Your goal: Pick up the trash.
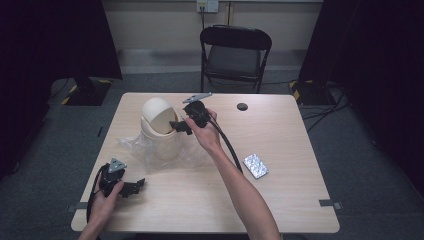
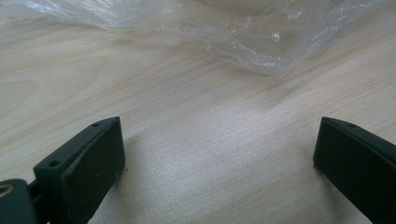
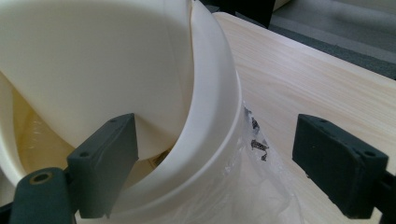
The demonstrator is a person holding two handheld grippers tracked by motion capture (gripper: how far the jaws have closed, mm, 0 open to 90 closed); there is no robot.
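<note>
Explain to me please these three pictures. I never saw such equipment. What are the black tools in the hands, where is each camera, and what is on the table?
A person sits at a wooden table and holds a hand-held two-jaw gripper in each hand; there is no robot arm. The high view looks down from above. The other two pictures come from cameras mounted on the grippers, looking along their black jaws.

The left gripper rests low near the table's front edge, open, holding nothing; ahead of it lies a clear plastic bag. The right gripper is open too, its jaws on either side of the rim of a cream bin with a swing lid. The bag hangs around the bin. A small silvery packet lies to the right.
</note>
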